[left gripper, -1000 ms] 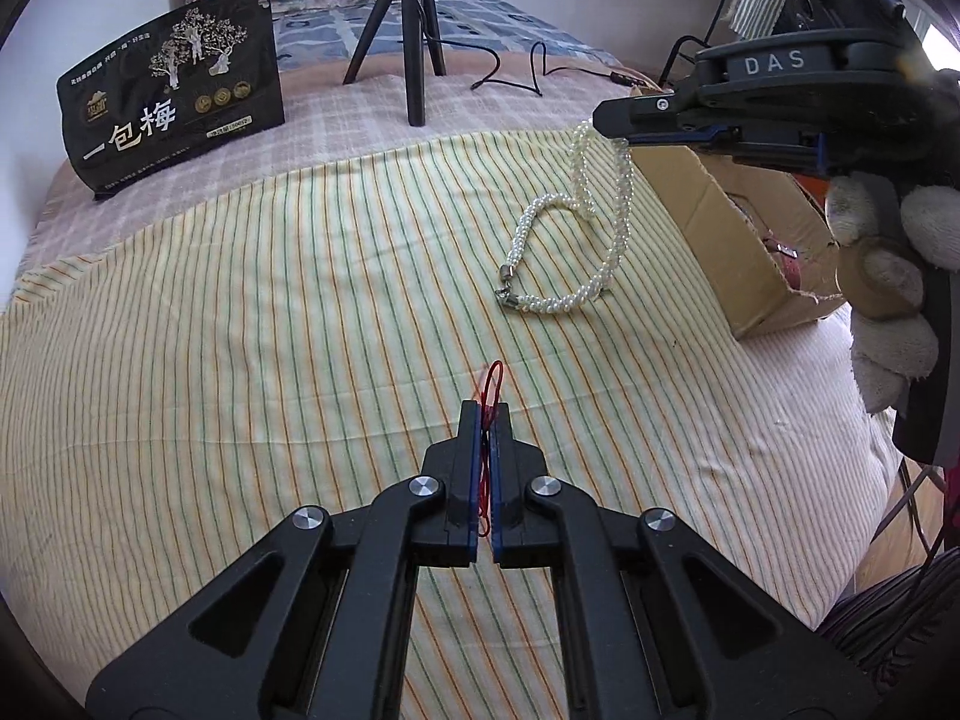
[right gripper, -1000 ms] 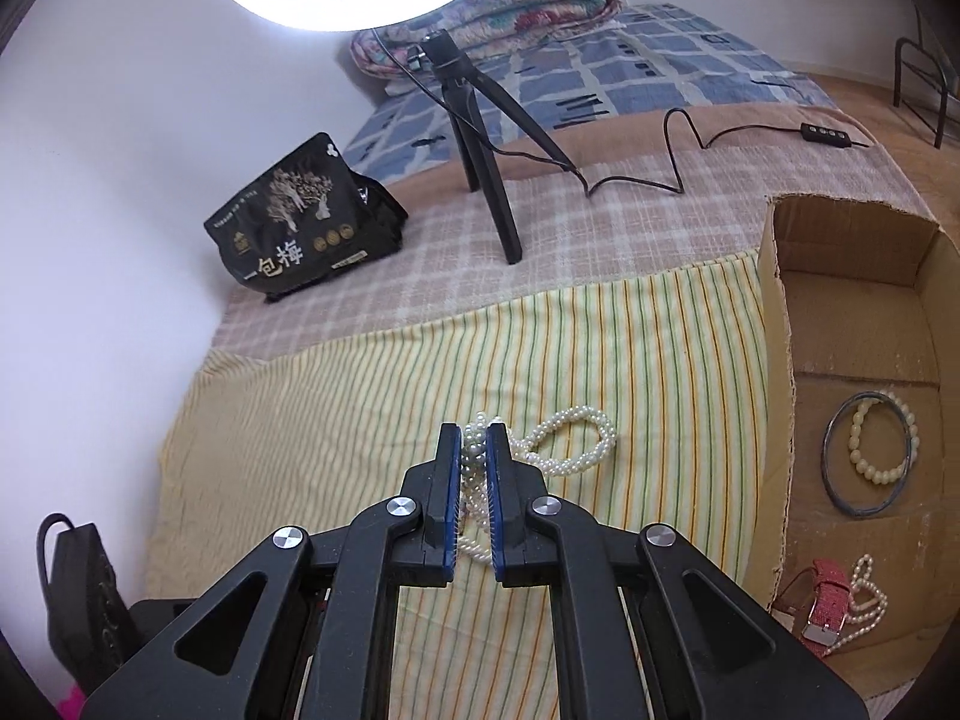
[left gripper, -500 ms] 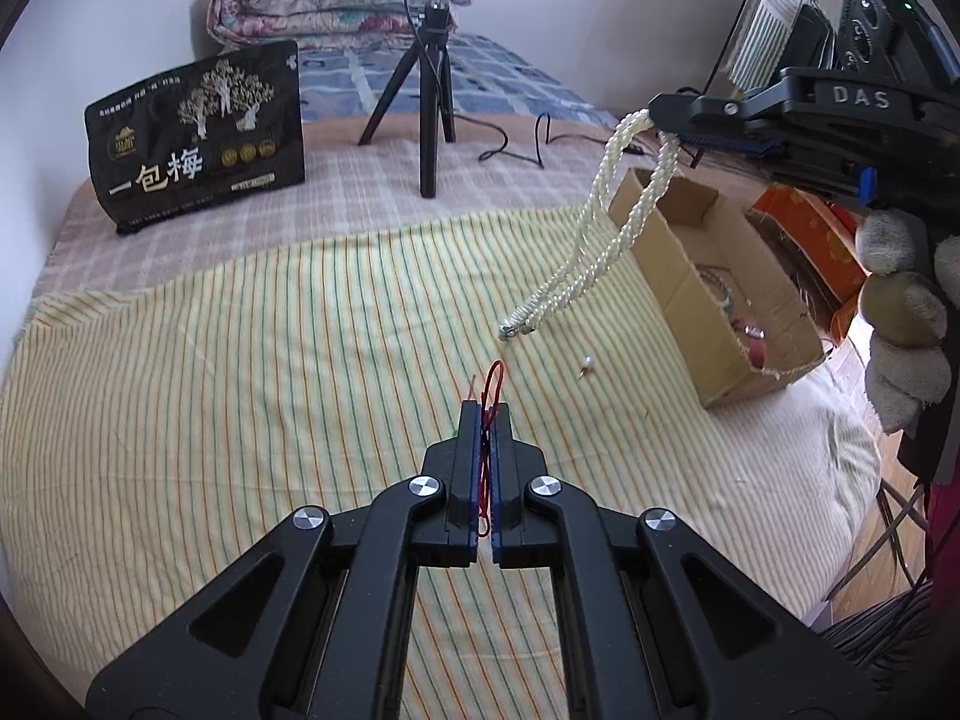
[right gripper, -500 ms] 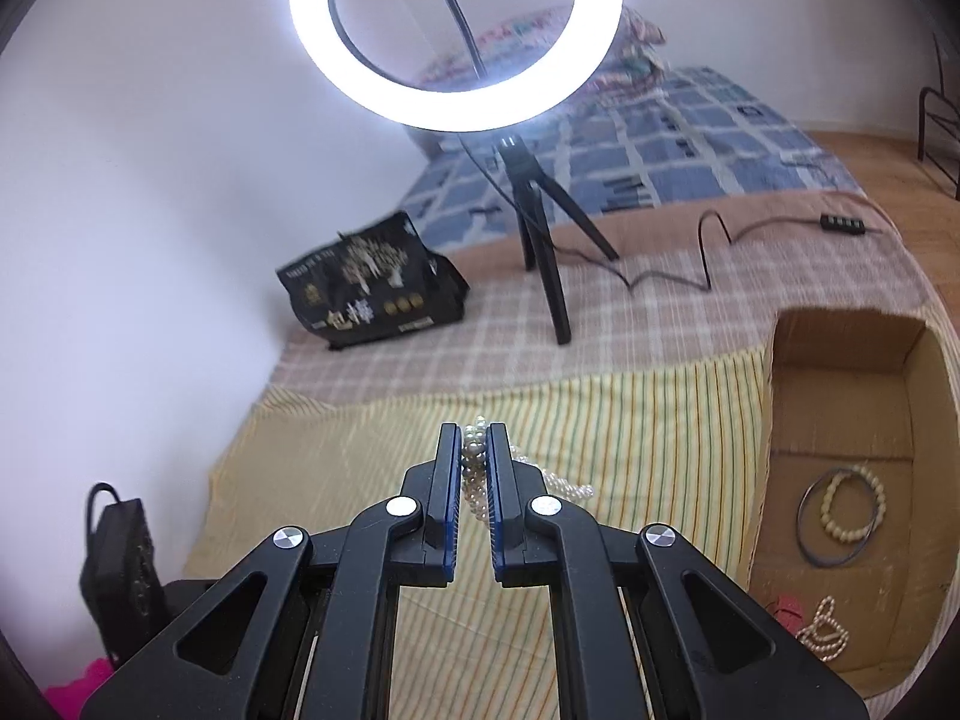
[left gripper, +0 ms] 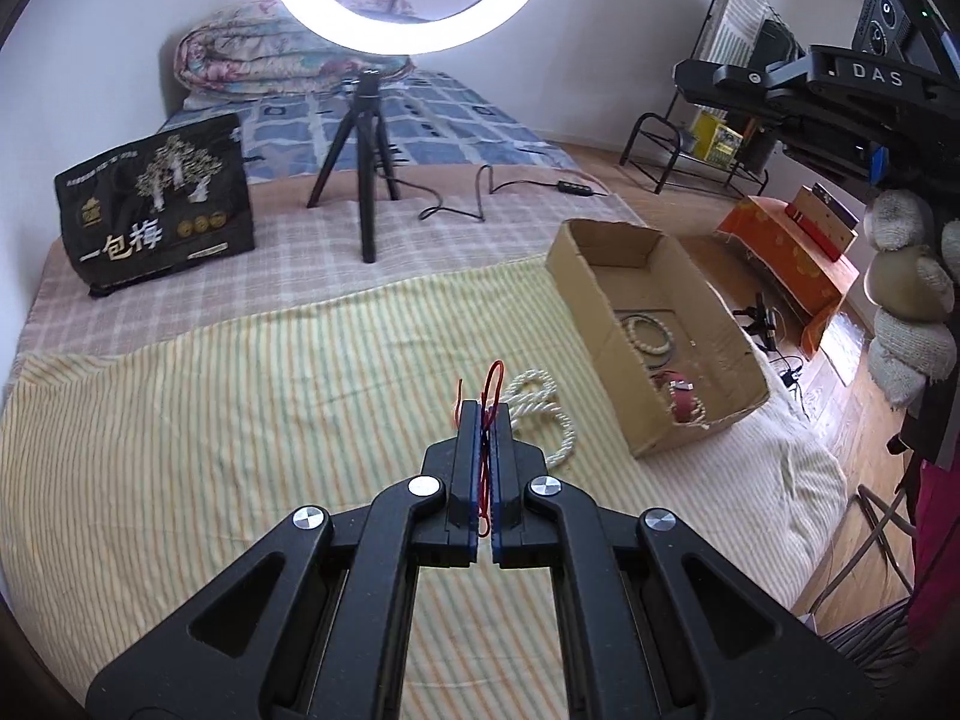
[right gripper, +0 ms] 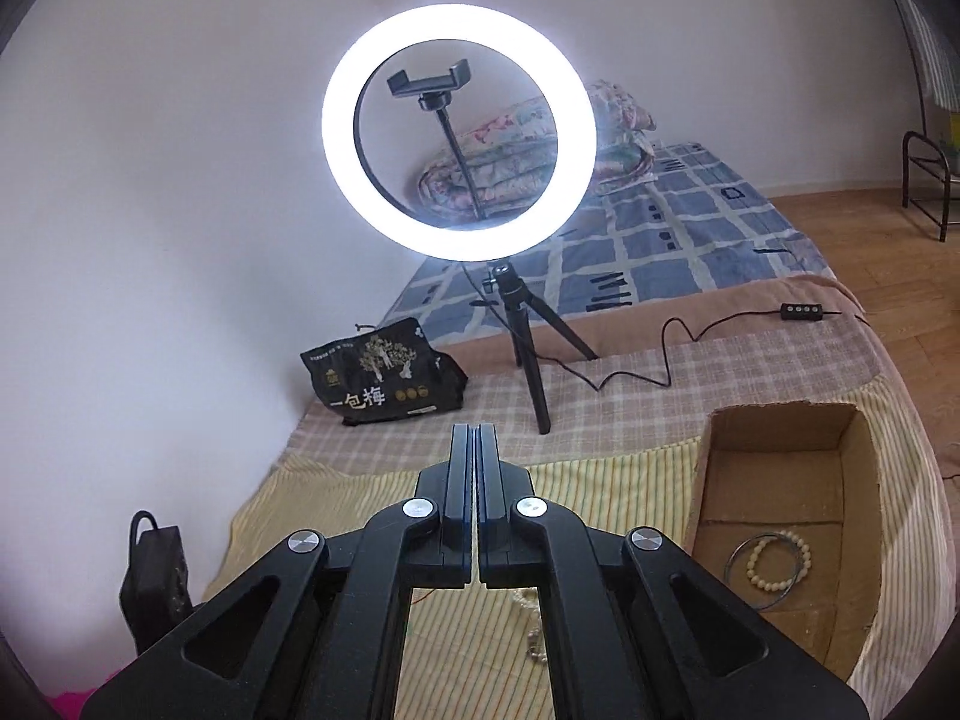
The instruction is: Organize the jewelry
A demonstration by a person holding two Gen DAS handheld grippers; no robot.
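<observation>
My left gripper (left gripper: 485, 407) is shut on a thin red string (left gripper: 493, 377) whose loop sticks out past the tips, held above the striped cloth (left gripper: 240, 408). A white pearl necklace (left gripper: 543, 414) lies coiled on the cloth just beyond those tips; part of it shows under the right gripper's frame (right gripper: 531, 624). My right gripper (right gripper: 474, 429) is raised well above the bed, its jaws closing flat together with nothing between them. It shows from the side at the upper right of the left wrist view (left gripper: 684, 75). The cardboard box (left gripper: 591, 300) holds a bead bracelet (left gripper: 648, 336) and a red watch (left gripper: 681, 393).
A lit ring light on a tripod (left gripper: 369, 180) stands behind the cloth, its cable (left gripper: 480, 198) trailing right. A black snack bag (left gripper: 156, 204) sits at the back left. A folded quilt (left gripper: 270, 48) lies by the wall. The bed edge drops off right of the box.
The pearl necklace has left the right gripper and dropped onto the cloth. The right jaws have closed together. Both grippers have risen, the left still gripping the red string.
</observation>
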